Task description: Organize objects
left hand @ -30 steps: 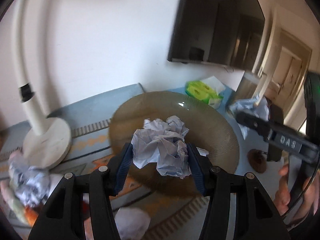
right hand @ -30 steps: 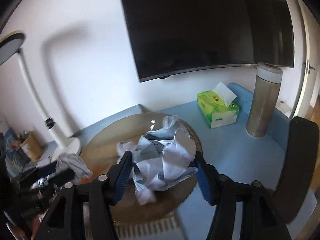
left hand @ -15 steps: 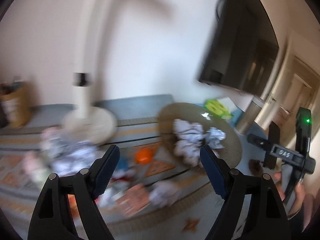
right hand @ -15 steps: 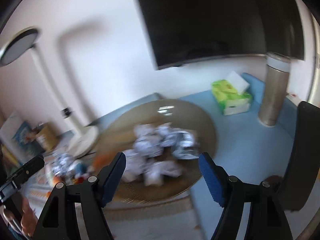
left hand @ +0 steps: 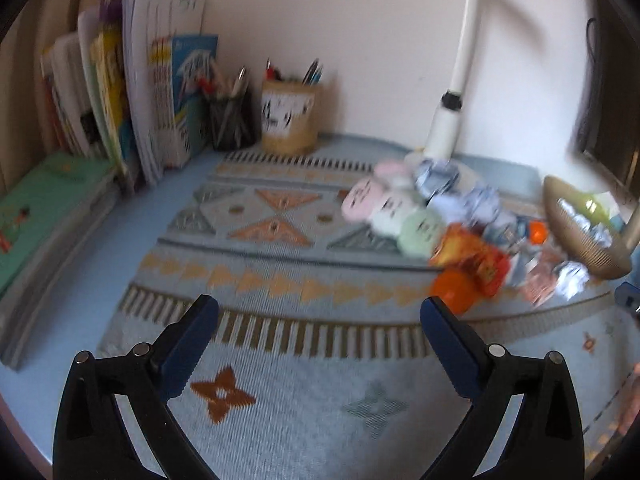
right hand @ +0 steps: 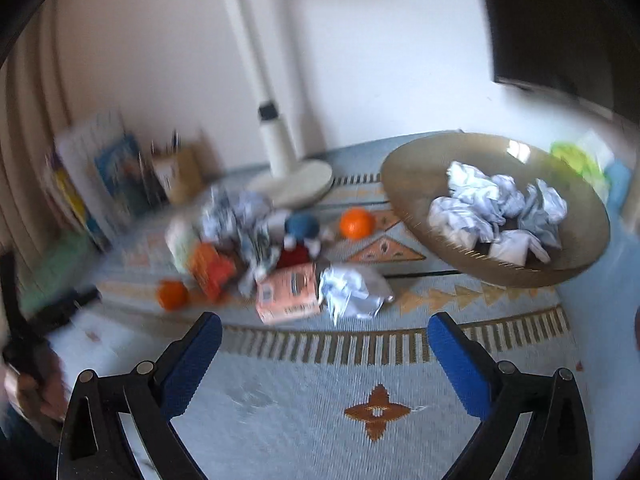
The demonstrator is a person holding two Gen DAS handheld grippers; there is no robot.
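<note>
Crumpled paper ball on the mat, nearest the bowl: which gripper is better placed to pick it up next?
Probably the right gripper. Its open, empty fingers frame the crumpled paper ball just ahead. The left gripper, also open, faces bare mat, with the clutter off to its right.

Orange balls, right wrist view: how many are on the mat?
2: one orange ball left of the woven bowl, another at the clutter pile's near-left edge. More may be hidden.

A patterned mat (right hand: 400, 368) covers the blue desk (right hand: 592, 320).
</note>
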